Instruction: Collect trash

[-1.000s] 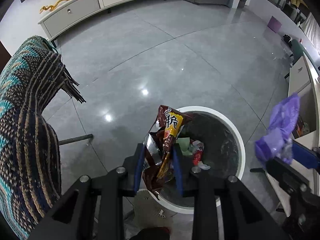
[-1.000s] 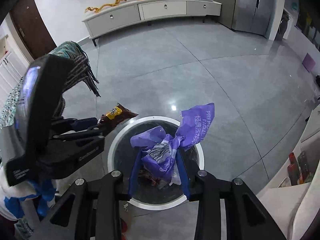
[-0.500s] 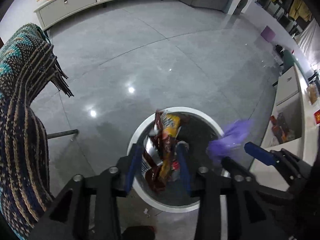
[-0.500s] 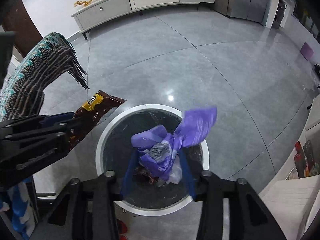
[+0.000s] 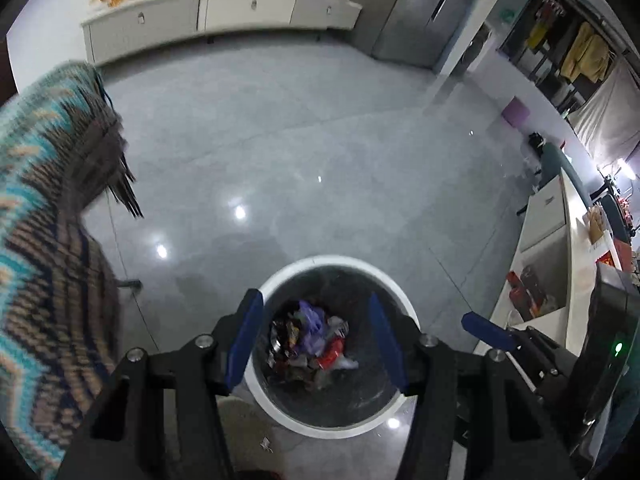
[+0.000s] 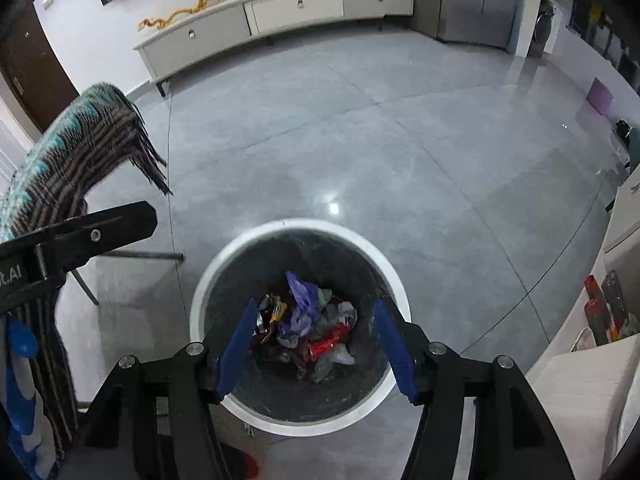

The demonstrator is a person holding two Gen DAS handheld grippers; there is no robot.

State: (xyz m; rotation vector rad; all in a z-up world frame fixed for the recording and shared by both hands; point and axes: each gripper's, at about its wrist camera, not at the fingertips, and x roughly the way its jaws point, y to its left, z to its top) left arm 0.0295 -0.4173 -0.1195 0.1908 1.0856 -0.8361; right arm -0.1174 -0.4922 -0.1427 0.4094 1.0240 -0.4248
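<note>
A round white-rimmed trash bin (image 5: pixel 280 276) (image 6: pixel 224 256) stands on the grey floor right below both grippers. Inside lie a purple plastic bag (image 5: pixel 310 326) (image 6: pixel 300 300), a brown and yellow snack wrapper (image 5: pixel 286 334) (image 6: pixel 274 312), a red can (image 6: pixel 326 344) and other scraps. My left gripper (image 5: pixel 314 312) is open and empty above the bin. My right gripper (image 6: pixel 314 320) is open and empty above the bin too. The right gripper's blue finger shows in the left wrist view (image 5: pixel 486 330).
A striped knitted blanket (image 5: pixel 44 208) (image 6: pixel 72 156) hangs over a chair on the left. A white counter (image 5: pixel 560 240) with boxes runs along the right. A long white cabinet (image 6: pixel 280 20) stands at the far wall. A small scrap (image 5: pixel 266 444) lies on the floor by the bin.
Both grippers have opened. The snack wrapper has dropped from the left one and the purple bag from the right one into the bin.
</note>
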